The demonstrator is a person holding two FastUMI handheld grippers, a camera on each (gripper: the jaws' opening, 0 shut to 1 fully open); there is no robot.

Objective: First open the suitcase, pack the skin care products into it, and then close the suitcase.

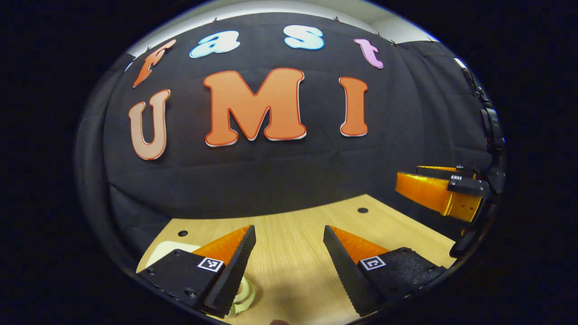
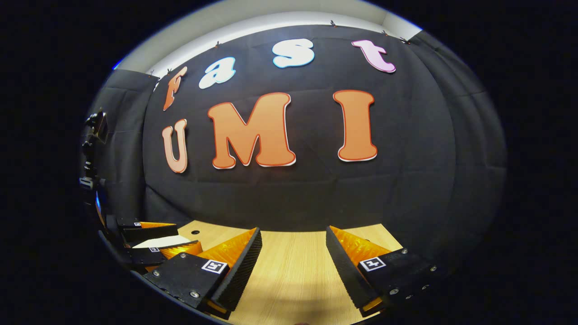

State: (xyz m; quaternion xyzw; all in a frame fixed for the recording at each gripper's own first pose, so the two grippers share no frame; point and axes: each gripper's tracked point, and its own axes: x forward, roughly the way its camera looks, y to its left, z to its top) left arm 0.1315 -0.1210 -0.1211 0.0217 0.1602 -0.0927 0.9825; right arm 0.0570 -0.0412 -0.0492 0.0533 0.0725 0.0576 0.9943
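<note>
Left gripper view: my left gripper point(image 1: 289, 253) has its fingers spread wide, with bare wooden table point(image 1: 289, 234) showing in the gap between them. Nothing sits between the fingers and they grip nothing. A small pale cream object point(image 1: 244, 295) lies on the table at about 7 o'clock, half hidden under my left-hand finger; it may be one of the skin care products, but I cannot tell, nor whether the finger touches it. A pale flat item point(image 1: 167, 249) peeks out behind the same finger at about 8 o'clock; what it is I cannot tell. My other gripper shows at 3 o'clock, raised above the table edge.

Right gripper view: my right gripper point(image 2: 292, 255) is likewise spread wide and holds nothing, with bare wooden table in the gap. At 8 o'clock the left gripper shows, its fingers parted, with a sliver of something white point(image 2: 158, 242) visible between them; whether they touch it I cannot tell. I cannot pick out the suitcase.
</note>
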